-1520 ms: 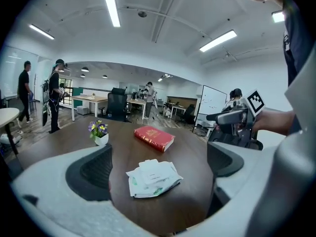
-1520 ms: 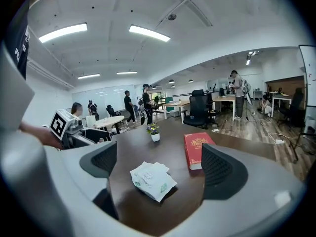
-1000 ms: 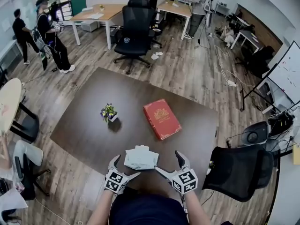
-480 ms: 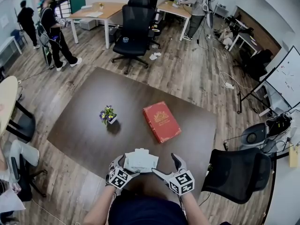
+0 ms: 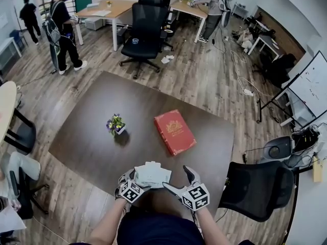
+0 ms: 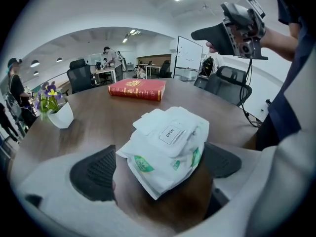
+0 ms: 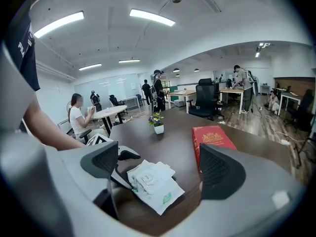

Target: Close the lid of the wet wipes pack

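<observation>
Pack (image 5: pixel 152 175) lies on the table (image 5: pixel 97 137), on the person's side of the book (image 5: pixel 174 130). Left gripper (image 6: pixel 157 166) gapes around it. Right gripper (image 7: pixel 160 168) gapes, empty. Advise steadying the pack and pressing the lid (image 6: pixel 170 133) flat.

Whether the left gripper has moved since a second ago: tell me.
Yes. The left gripper moved forward and right toward the wet wipes pack, which kept its place beside the book.

The left gripper (image 5: pixel 134 177) and right gripper (image 5: pixel 178 179) have pale grey bodies. Each carries a cube (image 5: pixel 130 192) with black-and-white square markers. The pads (image 6: pixel 94 172) are black, rounded and finely ribbed. The operator wears a dark navy short-sleeved shirt (image 5: pixel 158 231).
</observation>
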`<state>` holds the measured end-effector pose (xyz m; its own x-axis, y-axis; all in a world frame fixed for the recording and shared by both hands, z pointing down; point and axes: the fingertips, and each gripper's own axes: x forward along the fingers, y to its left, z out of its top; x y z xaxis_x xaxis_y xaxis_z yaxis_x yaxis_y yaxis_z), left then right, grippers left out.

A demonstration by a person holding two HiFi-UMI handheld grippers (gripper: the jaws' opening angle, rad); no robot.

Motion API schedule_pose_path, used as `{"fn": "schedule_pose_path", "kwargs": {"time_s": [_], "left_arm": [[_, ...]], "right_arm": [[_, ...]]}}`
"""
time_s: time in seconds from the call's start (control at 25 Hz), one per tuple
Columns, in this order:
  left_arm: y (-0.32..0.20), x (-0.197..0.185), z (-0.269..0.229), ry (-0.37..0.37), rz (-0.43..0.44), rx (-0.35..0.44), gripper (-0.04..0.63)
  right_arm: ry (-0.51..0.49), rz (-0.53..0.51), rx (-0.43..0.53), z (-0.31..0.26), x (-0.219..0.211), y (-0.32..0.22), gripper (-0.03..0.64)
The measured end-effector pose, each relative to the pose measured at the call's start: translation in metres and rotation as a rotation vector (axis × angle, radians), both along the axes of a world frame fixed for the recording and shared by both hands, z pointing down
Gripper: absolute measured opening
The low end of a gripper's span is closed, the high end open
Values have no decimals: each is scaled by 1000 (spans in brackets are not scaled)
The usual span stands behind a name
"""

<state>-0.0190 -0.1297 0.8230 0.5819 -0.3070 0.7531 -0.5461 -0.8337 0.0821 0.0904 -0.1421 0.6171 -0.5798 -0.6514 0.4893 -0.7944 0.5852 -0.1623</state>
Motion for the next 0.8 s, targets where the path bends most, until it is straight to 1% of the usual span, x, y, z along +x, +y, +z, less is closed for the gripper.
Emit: {"fn": "schedule_pose_path", "kwargs": {"time_s": [0.2, 0.52, 0.8], "left_arm": [[3, 2, 11, -24, 10, -38, 552], [0, 0, 22, -61, 2, -69, 541], [0, -4, 33, -59, -27, -90, 532]], "right_arm": [[2, 2, -17, 5, 0, -6, 522], [13, -7, -45, 19, 1, -15, 515], [38, -28, -75, 40, 2, -28, 515]]}}
